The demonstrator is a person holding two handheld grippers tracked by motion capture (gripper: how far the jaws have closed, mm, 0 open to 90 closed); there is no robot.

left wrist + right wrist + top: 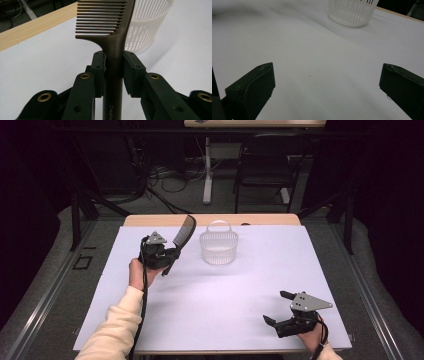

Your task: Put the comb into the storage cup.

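A dark brown comb [182, 236] is raised above the white table sheet [225, 285], teeth end up and tilted toward the basket. My left gripper [172, 255] is shut on its handle; in the left gripper view the pads clamp the comb [113, 47] from both sides, midway at my left gripper [113, 62]. A white slotted plastic basket [218, 246] with a hoop handle stands at the back centre, right of the comb, and shows behind it as the basket [147, 22]. My right gripper [279, 307] rests near the front right, jaws wide open with nothing between them [324, 82]. The basket [352, 11] lies far ahead of it.
The white sheet covers a wooden table whose far edge [210, 220] shows bare. Beyond it stand a dark folding chair [262, 165], a white table leg [207, 170] and floor cables. A metal rail [365, 285] runs along the right side.
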